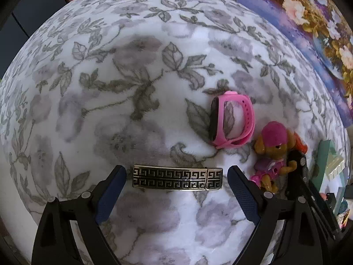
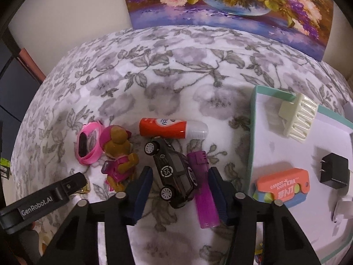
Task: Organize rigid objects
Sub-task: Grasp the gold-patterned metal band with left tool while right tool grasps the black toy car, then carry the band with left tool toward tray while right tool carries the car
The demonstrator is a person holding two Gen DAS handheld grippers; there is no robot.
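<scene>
A gold-and-black patterned hair clip (image 1: 177, 177) lies flat on the floral cloth between the fingers of my left gripper (image 1: 177, 171). The gripper is open, with a gap at each end of the clip. In the right wrist view a black toy car (image 2: 174, 172) and a purple lighter (image 2: 205, 194) lie side by side between the fingers of my right gripper (image 2: 179, 173). The right pad is against the lighter, and a sliver of cloth shows between the left pad and the car.
A pink wristband (image 2: 88, 145), a dog figurine (image 2: 119, 152) and an orange tube (image 2: 167, 128) lie nearby. At the right a teal-rimmed box (image 2: 252, 132) holds a cream comb (image 2: 297, 119), an orange bus-shaped toy (image 2: 282, 187) and a black plug (image 2: 334, 172). A flower painting (image 2: 220, 6) stands behind.
</scene>
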